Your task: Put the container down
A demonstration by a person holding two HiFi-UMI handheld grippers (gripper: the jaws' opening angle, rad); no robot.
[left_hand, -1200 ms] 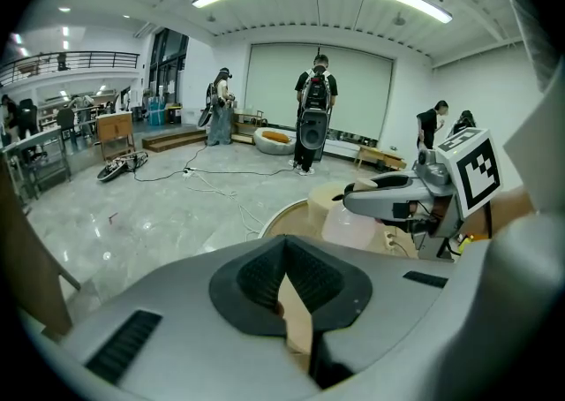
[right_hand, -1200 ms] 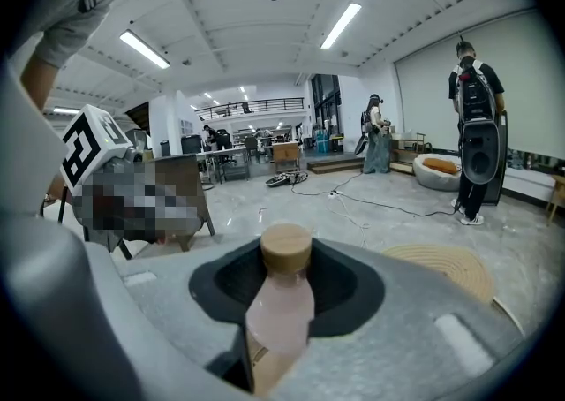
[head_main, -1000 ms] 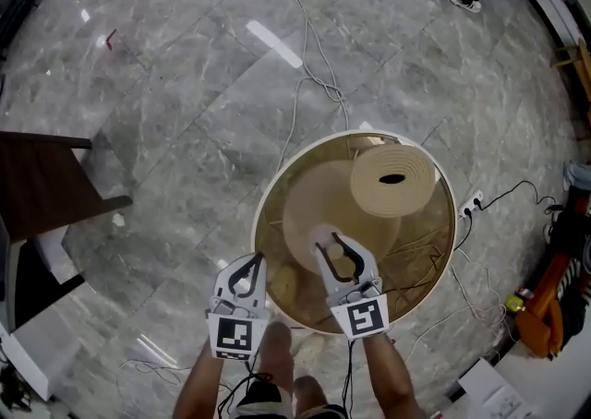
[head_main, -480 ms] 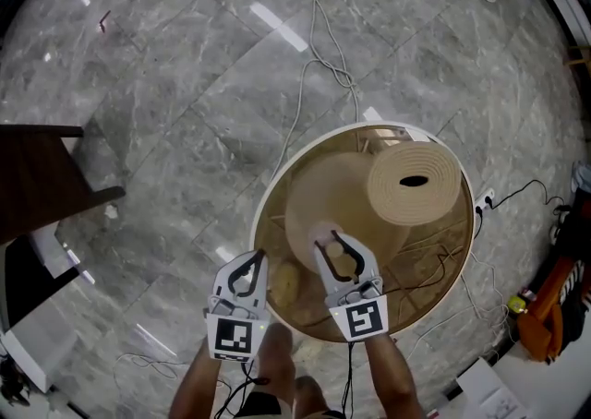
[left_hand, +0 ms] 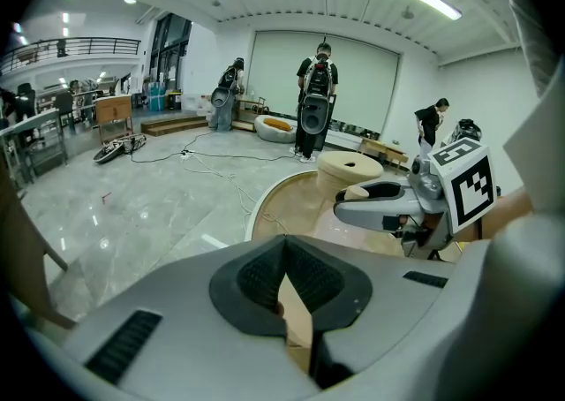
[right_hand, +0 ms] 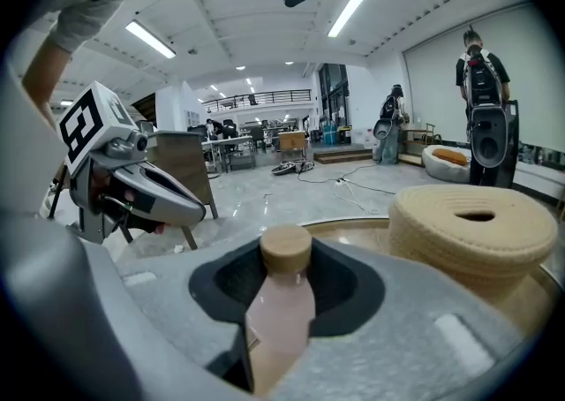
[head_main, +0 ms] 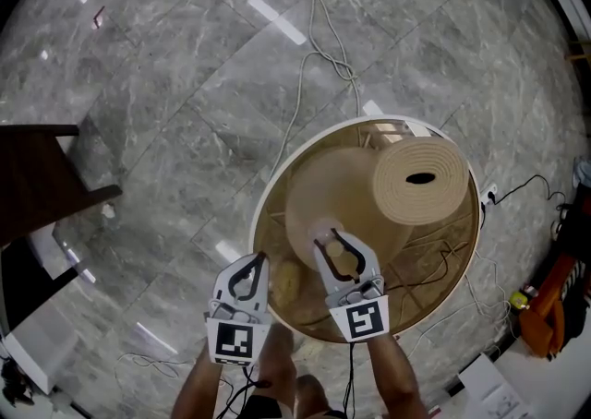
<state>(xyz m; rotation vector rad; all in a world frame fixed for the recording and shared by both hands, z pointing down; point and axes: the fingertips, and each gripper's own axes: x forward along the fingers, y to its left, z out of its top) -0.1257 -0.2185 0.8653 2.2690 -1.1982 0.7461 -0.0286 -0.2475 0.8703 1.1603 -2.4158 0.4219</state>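
A pale pink bottle point(right_hand: 279, 306) with a tan cap is the container. It stands upright between the jaws of my right gripper point(right_hand: 284, 283), which is shut on it. In the head view the right gripper point(head_main: 332, 244) hangs over the near part of a round glass-topped table point(head_main: 262, 197) with a white rim, and the bottle point(head_main: 324, 229) shows at its tips. My left gripper point(head_main: 251, 263) hovers just beside the table's near left rim. Its jaws meet with nothing between them. The left gripper point(left_hand: 284, 277) also sees the right gripper point(left_hand: 381, 206) off to its right.
A thick beige woven roll point(head_main: 423, 179) and a wide beige disc point(head_main: 332, 191) sit on the table. Cables point(head_main: 314, 39) trail over the grey marble floor. A dark wooden piece of furniture point(head_main: 37, 177) stands at the left. People point(left_hand: 316, 99) stand far off.
Both grippers have sunk toward the table, which now looks larger and closer. The right gripper still holds the bottle and the left stays shut.
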